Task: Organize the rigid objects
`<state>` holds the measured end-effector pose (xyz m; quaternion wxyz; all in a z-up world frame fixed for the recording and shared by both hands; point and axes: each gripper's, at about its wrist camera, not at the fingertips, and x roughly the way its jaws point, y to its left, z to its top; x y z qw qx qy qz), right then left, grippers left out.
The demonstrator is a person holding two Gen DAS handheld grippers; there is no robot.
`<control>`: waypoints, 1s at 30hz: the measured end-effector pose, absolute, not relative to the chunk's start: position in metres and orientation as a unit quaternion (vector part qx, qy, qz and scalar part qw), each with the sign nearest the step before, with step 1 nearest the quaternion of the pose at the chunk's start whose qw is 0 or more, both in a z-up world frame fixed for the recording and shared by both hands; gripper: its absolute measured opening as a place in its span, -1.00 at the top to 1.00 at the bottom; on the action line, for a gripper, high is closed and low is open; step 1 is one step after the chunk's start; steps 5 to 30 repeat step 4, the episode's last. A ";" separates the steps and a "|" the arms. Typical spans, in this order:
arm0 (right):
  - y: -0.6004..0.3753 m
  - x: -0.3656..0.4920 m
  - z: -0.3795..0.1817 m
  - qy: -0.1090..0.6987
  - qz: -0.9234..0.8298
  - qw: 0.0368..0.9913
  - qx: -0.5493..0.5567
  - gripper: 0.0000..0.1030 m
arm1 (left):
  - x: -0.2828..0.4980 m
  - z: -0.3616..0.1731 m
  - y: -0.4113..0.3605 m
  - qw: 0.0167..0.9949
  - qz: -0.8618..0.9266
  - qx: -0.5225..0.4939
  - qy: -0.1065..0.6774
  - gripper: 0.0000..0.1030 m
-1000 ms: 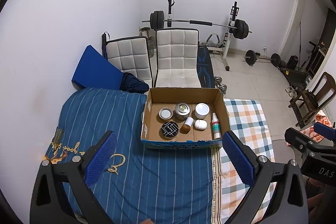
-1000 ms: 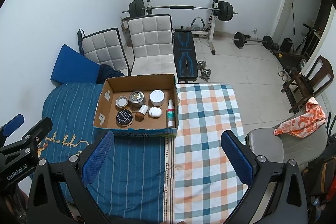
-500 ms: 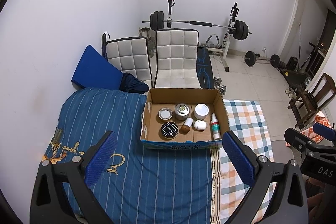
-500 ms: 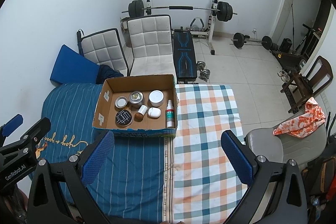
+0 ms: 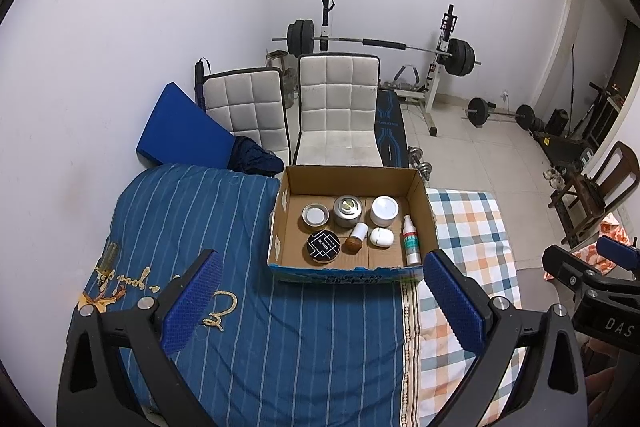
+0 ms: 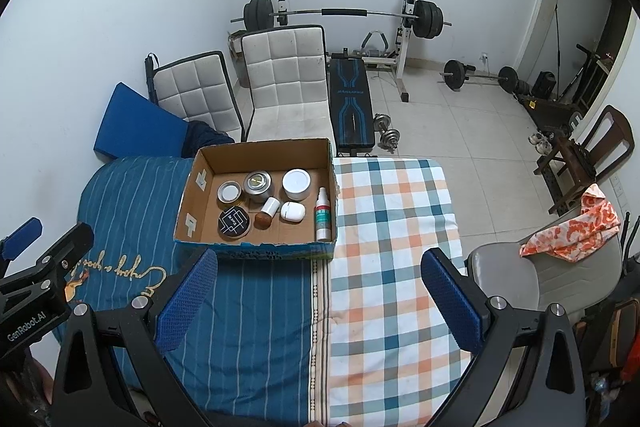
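An open cardboard box (image 5: 352, 173) sits on the bed and shows in the right wrist view too (image 6: 264, 151). Inside it lie a black round compact (image 5: 323, 247), a small tin (image 5: 315, 215), a metal can (image 5: 347, 211), a white jar (image 5: 385, 210), a brown-capped bottle (image 5: 356, 237), a white case (image 5: 381, 237) and a spray bottle (image 5: 411, 245). My left gripper (image 5: 322, 307) is open and empty, held above the blue striped cover in front of the box. My right gripper (image 6: 318, 303) is open and empty, above the seam between the two covers.
The bed has a blue striped cover (image 5: 200, 227) and a checked cover (image 6: 392, 219). Two white padded chairs (image 5: 336, 107) and a blue cushion (image 5: 180, 131) stand behind it. A barbell rack (image 6: 344, 15), a weight bench (image 6: 352, 107), a grey chair (image 6: 520, 279) and a wooden chair (image 6: 600, 147) stand at right.
Both grippers have drifted back and up a little, so the box looks slightly smaller and higher in both views. Both grippers stay open.
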<state>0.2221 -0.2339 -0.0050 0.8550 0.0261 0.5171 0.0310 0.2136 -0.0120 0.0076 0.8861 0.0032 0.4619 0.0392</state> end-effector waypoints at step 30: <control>-0.234 0.221 -0.007 0.517 0.029 0.855 0.025 -1.00 | 0.212 0.008 -0.012 0.888 0.040 0.000 0.457 -1.00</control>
